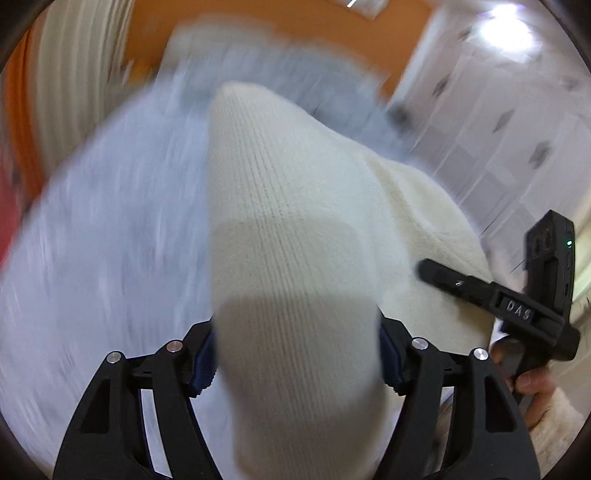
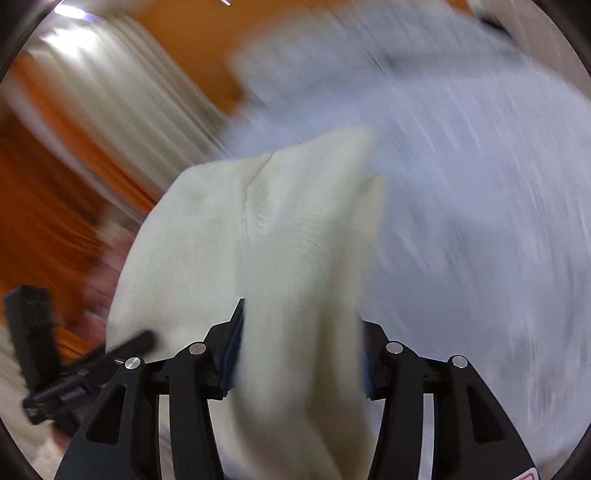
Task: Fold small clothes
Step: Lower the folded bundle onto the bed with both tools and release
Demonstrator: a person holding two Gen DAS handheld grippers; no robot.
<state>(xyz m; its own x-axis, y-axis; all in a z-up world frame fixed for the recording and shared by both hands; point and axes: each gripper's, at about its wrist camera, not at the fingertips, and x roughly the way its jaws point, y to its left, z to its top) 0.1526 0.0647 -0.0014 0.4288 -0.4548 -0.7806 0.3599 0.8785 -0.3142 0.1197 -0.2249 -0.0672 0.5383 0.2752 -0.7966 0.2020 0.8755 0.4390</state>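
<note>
A cream knitted garment [image 1: 295, 229] fills the middle of the left wrist view. My left gripper [image 1: 297, 354] is shut on a thick fold of it, and the cloth stretches away over the pale bed surface. In the right wrist view the same cream garment [image 2: 266, 229] hangs in a broad fold from my right gripper [image 2: 301, 354], which is shut on it. My right gripper also shows at the right of the left wrist view [image 1: 436, 271], and my left gripper at the lower left of the right wrist view [image 2: 144, 338]. Both views are motion-blurred.
A pale grey-white bed sheet [image 1: 110, 221] lies under the garment and shows in the right wrist view [image 2: 480, 221]. An orange wall [image 1: 258, 22] and white curtains [image 2: 122, 96] stand behind. White cupboard doors [image 1: 498, 129] are at the right.
</note>
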